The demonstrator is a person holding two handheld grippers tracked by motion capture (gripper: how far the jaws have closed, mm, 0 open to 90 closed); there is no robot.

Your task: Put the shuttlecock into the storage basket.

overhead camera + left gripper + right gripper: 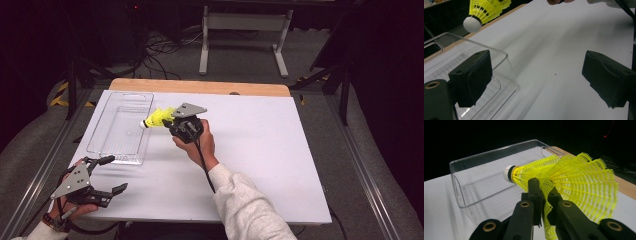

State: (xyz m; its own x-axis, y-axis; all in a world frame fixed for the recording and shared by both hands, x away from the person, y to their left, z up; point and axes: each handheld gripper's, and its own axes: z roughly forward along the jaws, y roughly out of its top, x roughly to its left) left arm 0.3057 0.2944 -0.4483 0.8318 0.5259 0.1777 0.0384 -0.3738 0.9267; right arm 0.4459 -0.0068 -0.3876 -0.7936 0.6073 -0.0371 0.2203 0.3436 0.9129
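Note:
A yellow plastic shuttlecock (157, 118) with a white cork tip hangs in the air at the right rim of a clear plastic bin (121, 127). My right gripper (172, 121) is shut on its yellow skirt (564, 180), the two black jaws pinching the mesh, the cork (507, 173) pointing toward the bin (486, 182). My left gripper (111, 175) rests near the table's front left corner, open with nothing between its fingers (471, 77). From it, the shuttlecock (484, 11) hovers above the bin's near corner (506, 72).
The bin lies on a white tabletop (250, 150) with a wooden strip (200, 86) along the far edge. Beyond the table stand a white frame's legs (245, 35) and cables on a dark floor. A sleeved forearm (245, 205) crosses the table's front.

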